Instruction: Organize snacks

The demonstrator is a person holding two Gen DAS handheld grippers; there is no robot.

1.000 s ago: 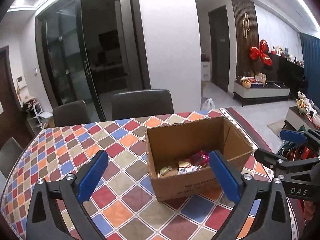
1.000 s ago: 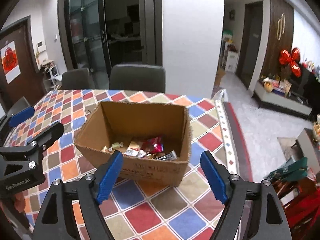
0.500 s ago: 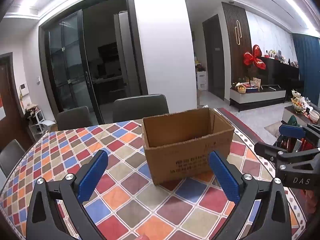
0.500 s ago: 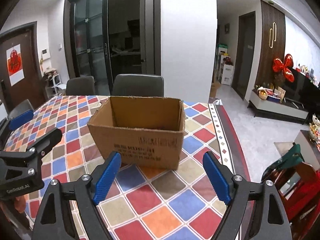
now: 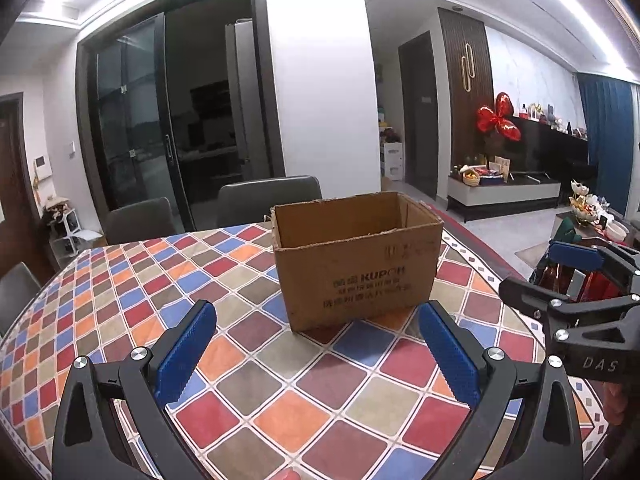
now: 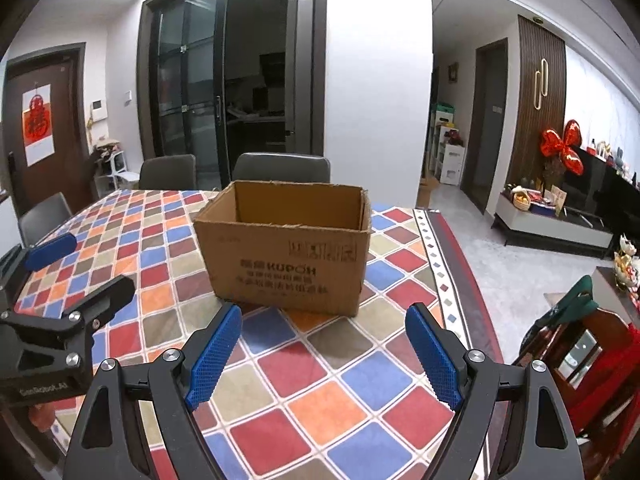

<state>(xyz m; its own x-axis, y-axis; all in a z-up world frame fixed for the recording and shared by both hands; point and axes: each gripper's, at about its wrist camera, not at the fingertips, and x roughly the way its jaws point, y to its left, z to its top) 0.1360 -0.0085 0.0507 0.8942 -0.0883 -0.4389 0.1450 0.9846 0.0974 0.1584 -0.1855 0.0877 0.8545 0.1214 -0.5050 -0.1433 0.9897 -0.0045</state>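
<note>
An open brown cardboard box (image 5: 356, 264) stands on the checkered tablecloth (image 5: 256, 360); it also shows in the right wrist view (image 6: 288, 252). Its contents are hidden behind the near wall. My left gripper (image 5: 316, 356) is open and empty, low in front of the box. My right gripper (image 6: 324, 360) is open and empty, also low in front of the box. Each gripper shows at the edge of the other's view: the right gripper (image 5: 576, 292) and the left gripper (image 6: 52, 280).
Dark chairs (image 5: 272, 200) stand along the table's far side. The table's right edge (image 6: 468, 280) drops to the floor. A red chair with a green item (image 6: 576, 344) stands at the right.
Both grippers have dropped from above the box to table height and tilted level. The snacks inside the box are no longer visible.
</note>
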